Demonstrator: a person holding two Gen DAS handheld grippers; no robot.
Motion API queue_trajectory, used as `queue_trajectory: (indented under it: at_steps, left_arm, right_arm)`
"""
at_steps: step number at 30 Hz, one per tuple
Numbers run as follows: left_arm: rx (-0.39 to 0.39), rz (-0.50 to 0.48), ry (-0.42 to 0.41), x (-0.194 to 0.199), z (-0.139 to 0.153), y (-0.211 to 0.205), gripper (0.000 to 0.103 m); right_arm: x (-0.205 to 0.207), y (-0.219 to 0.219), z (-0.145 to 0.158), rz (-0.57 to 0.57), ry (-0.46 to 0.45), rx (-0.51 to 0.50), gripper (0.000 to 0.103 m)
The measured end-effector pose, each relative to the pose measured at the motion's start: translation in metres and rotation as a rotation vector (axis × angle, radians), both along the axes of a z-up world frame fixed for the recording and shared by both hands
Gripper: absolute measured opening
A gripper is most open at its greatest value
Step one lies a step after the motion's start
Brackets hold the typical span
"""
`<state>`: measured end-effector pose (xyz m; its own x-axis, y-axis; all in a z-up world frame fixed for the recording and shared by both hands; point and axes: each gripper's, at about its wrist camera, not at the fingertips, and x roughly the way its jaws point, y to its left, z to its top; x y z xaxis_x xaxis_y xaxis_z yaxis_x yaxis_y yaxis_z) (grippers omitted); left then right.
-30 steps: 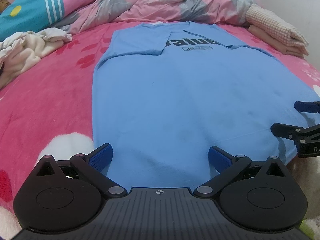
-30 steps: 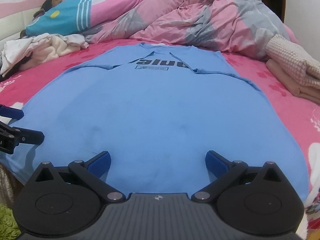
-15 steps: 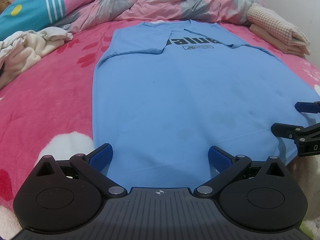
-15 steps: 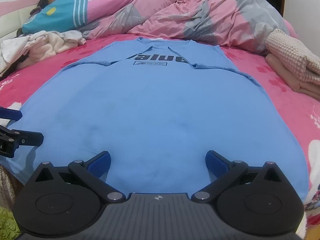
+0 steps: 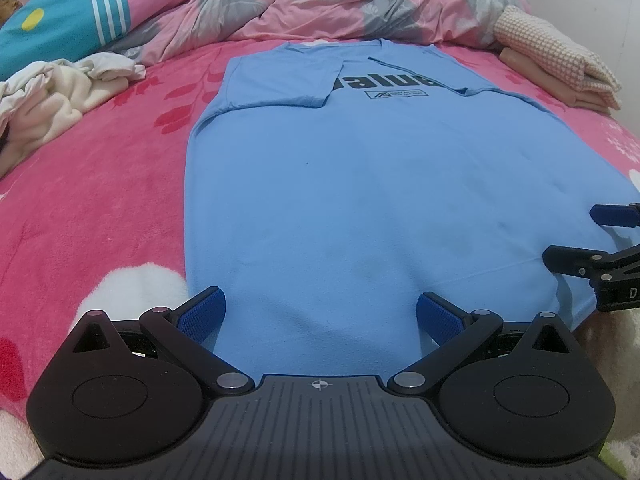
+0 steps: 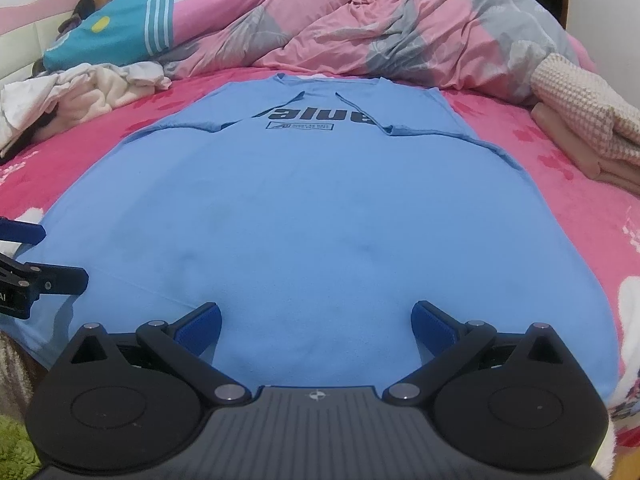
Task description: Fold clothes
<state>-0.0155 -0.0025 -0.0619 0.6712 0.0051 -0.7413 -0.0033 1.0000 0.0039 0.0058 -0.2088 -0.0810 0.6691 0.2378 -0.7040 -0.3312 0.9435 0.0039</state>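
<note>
A light blue T-shirt (image 5: 360,184) (image 6: 320,208) lies flat on the pink bed, its hem nearest me and its collar at the far end. Both sleeves are folded in over the chest, partly covering the black print. My left gripper (image 5: 320,314) stands open over the hem's left part, with nothing between its blue pads. Over the hem's right part my right gripper (image 6: 316,322) is open too, and empty. Each gripper shows at the edge of the other's view: the right gripper (image 5: 600,248) and the left gripper (image 6: 28,256).
A crumpled white garment (image 5: 60,96) (image 6: 80,96) lies at the far left. Folded beige and pink clothes (image 5: 560,64) (image 6: 588,132) are stacked at the far right. A rumpled pink and grey duvet (image 6: 380,24) and a teal striped pillow (image 5: 68,20) fill the head of the bed.
Both grippers have crept slightly forward and lower over the hem, so the shirt looks a little nearer. Their jaws stay open and the shirt has not moved.
</note>
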Motion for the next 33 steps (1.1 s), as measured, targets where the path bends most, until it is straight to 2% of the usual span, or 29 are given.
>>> queue_trajectory:
  at_steps: [7, 33]
  left_arm:
    - [-0.001, 0.000, 0.000, 0.0003, 0.0002, -0.0004, 0.103]
    - [-0.030, -0.004, 0.003, -0.0034, 0.0044, 0.0006, 0.103]
  right_arm:
    - [0.0030, -0.0062, -0.0010, -0.011, 0.012, 0.048, 0.103]
    - [0.0027, -0.0045, -0.0030, -0.009, 0.007, 0.051, 0.103]
